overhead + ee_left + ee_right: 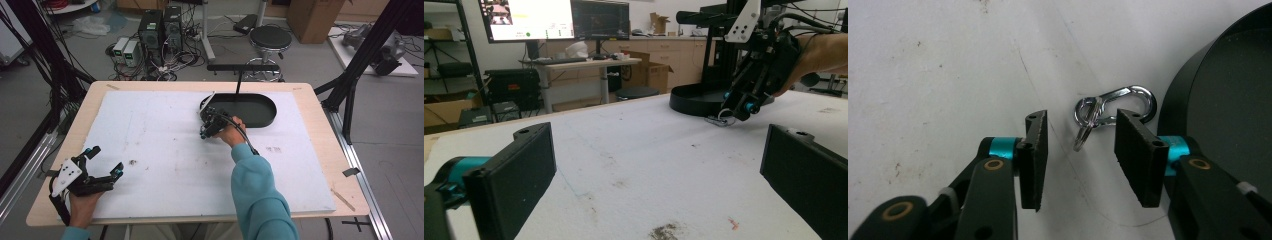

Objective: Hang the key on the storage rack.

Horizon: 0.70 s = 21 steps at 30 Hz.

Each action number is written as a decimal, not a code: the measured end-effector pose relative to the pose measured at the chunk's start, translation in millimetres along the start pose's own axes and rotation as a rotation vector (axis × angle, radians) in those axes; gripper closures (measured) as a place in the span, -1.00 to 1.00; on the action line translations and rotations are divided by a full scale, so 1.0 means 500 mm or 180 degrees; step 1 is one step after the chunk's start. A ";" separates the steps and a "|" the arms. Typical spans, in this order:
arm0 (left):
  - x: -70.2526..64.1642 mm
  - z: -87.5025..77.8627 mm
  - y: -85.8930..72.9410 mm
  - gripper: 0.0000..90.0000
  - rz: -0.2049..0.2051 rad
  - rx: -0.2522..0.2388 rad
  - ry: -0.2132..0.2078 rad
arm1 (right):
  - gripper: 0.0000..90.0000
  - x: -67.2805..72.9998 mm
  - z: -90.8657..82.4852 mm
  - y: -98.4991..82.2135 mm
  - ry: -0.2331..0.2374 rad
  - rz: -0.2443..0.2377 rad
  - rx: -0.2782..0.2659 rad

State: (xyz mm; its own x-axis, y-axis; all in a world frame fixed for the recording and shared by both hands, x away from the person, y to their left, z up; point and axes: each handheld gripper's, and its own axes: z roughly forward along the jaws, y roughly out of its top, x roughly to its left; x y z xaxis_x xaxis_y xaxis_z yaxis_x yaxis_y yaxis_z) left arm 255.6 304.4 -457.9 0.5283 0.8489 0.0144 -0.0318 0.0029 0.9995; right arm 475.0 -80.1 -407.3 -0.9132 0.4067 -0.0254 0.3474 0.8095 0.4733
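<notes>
Right gripper view: carabiner (1115, 107) lying just ahead between released fingers (1035, 150) of right gripper (1083, 155), long axis crossing gap; left gripper (102, 162) idling released, well apart.

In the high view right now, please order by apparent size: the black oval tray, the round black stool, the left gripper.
1. black oval tray, clearly largest.
2. and 3. left gripper and round black stool look similar; the stool stands farther from the camera, so I leave them unranked.

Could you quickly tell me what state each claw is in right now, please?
Left claw: open, holding nothing, low over the white mat.
Right claw: open, jaws either side of a silver carabiner clip beside the black tray.
</notes>
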 end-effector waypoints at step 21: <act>0.000 0.000 0.000 -0.96 -0.0002 -0.0003 -0.0003 | 0.76 -0.001 0.002 0.005 -0.0058 0.0018 0.0098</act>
State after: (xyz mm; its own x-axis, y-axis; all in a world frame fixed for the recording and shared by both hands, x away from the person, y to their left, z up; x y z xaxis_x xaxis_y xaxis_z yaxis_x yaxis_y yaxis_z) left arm 255.6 304.4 -457.9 0.5292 0.8484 0.0139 -0.0324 0.0038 0.9995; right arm 476.5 -77.6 -406.9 -0.9072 0.4188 -0.0391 0.3592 0.8196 0.4463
